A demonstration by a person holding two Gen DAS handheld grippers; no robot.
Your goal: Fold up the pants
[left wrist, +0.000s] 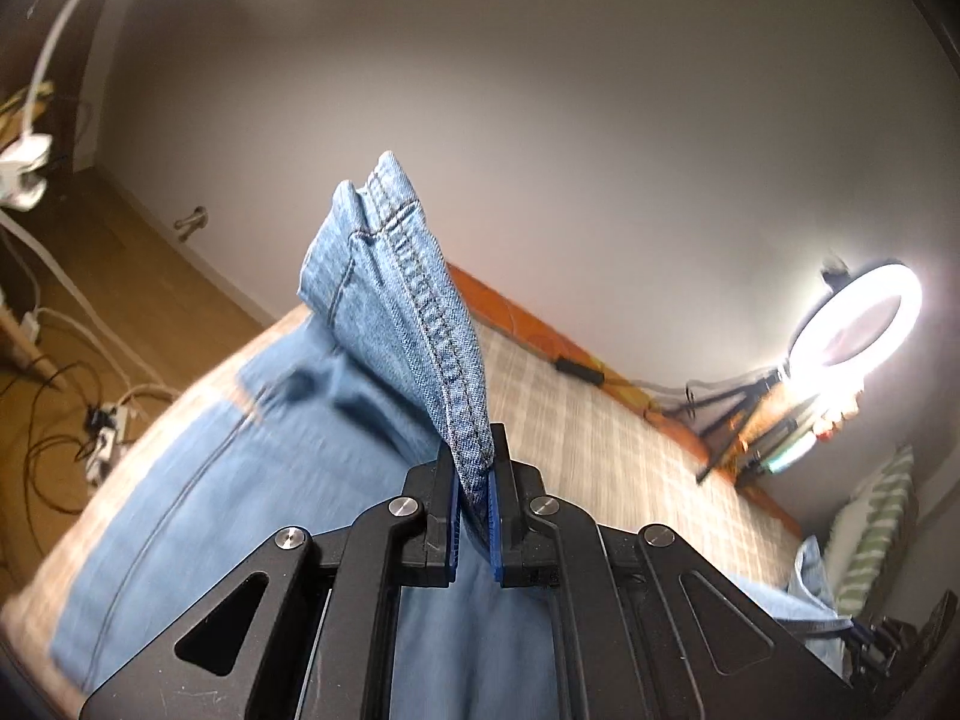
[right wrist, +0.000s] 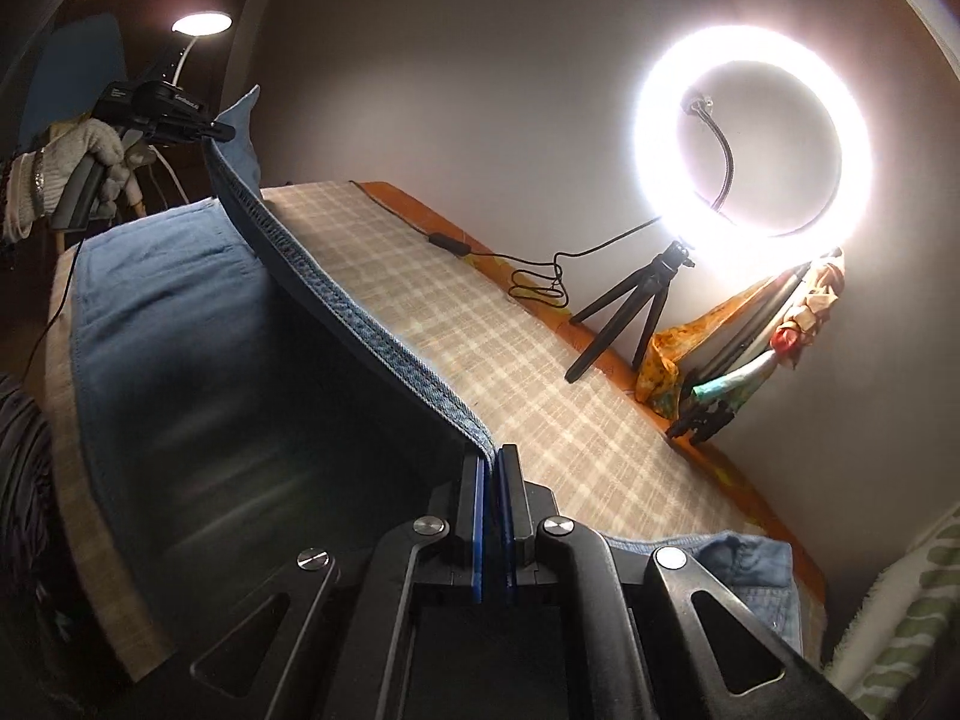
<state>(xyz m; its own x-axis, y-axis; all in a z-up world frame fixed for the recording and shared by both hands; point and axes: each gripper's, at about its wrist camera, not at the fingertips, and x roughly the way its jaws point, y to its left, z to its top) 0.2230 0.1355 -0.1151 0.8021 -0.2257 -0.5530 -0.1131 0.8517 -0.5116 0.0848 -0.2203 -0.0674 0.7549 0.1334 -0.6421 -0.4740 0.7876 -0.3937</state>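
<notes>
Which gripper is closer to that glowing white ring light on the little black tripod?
Right. The right gripper holds the blue denim pants near the ring light; the left gripper is at the far end.

Matt blue denim pants [left wrist: 420, 324], woven checked table cover [right wrist: 480, 324], matt black plastic jaws.

dim fisheye views with dark curved corners; a glaring white ring light [right wrist: 750, 132] blows out, blue denim pants [left wrist: 198, 468] motion-blurred.

One pants [right wrist: 180, 312], two grippers [left wrist: 475, 480] [right wrist: 492, 468], one ring light [right wrist: 750, 132].
</notes>
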